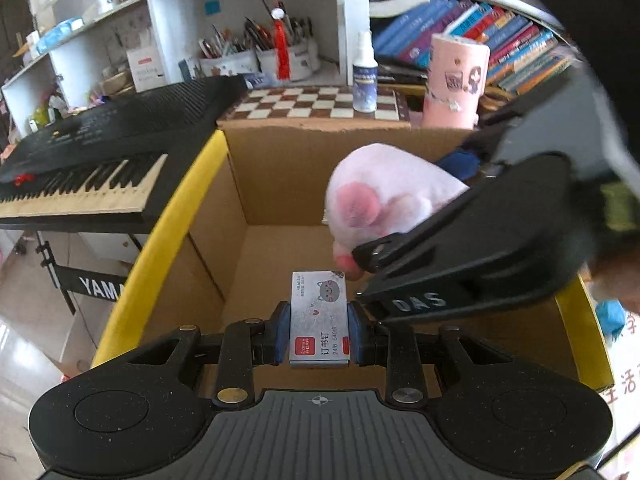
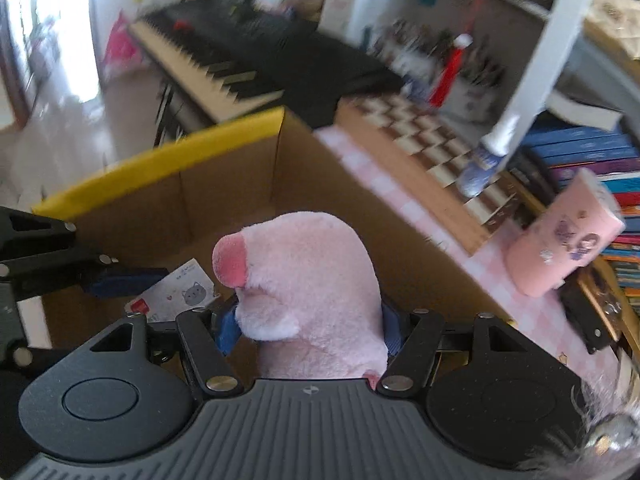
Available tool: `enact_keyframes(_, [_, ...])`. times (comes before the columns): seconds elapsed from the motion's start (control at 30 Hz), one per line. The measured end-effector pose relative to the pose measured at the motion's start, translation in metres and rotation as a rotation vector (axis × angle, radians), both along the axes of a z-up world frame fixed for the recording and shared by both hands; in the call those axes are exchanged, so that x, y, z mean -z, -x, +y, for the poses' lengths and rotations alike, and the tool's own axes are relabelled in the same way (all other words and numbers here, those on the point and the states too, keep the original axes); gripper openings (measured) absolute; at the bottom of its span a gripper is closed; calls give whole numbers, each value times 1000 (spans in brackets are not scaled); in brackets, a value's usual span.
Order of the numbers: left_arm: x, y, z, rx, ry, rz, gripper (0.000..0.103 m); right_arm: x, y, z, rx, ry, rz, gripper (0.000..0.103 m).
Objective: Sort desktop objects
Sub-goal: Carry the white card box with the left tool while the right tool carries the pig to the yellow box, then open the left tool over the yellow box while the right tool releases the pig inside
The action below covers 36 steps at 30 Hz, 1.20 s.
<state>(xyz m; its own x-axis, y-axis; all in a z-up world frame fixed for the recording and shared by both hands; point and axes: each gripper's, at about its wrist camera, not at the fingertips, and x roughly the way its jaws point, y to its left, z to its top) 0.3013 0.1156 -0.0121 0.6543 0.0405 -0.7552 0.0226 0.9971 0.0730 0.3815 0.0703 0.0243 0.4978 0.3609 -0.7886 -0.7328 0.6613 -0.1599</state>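
Note:
My left gripper [image 1: 319, 330] is shut on a small grey staple box [image 1: 319, 320] with a cat drawing, held over the open cardboard box [image 1: 280, 168] with yellow rim tape. My right gripper [image 2: 308, 320] is shut on a pink plush pig [image 2: 308, 276], also held over the box. In the left wrist view the plush pig [image 1: 376, 192] and the right gripper's black body [image 1: 460, 264] reach in from the right, just above the staple box. In the right wrist view the staple box [image 2: 176, 294] and left gripper [image 2: 120, 280] show at the left.
A black keyboard [image 1: 92, 160] stands left of the box. Behind the box lie a chessboard [image 1: 316, 104], a spray bottle [image 1: 365, 76] and a pink cylinder holder [image 1: 456, 80]. Shelves with pen pots and books [image 1: 480, 40] fill the back.

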Motion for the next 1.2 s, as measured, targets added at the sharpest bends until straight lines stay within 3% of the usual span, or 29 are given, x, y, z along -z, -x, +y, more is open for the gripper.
enact_keyframes(0.23, [10, -2, -4, 24, 14, 69, 30, 19, -12, 12, -55, 105, 64, 64])
enact_keyframes(0.37, [11, 3, -5, 35, 5, 56, 31, 28, -14, 10, -34, 89, 107, 65])
enact_keyframes(0.47, [4, 8, -5, 27, -6, 15, 40, 27, -15, 7, -10, 66, 112, 70])
enact_keyframes(0.53, [-7, 15, -4, 19, -14, -40, 52, 21, -13, 4, 5, 38, 92, 76])
enact_keyframes(0.87, [-64, 68, 4, -11, -16, -295, 63, -52, 34, -35, 152, -245, -108, 82])
enact_keyframes(1.2, [-88, 122, 28, -77, 25, -411, 73, -88, 111, -81, 373, -410, -285, 85])
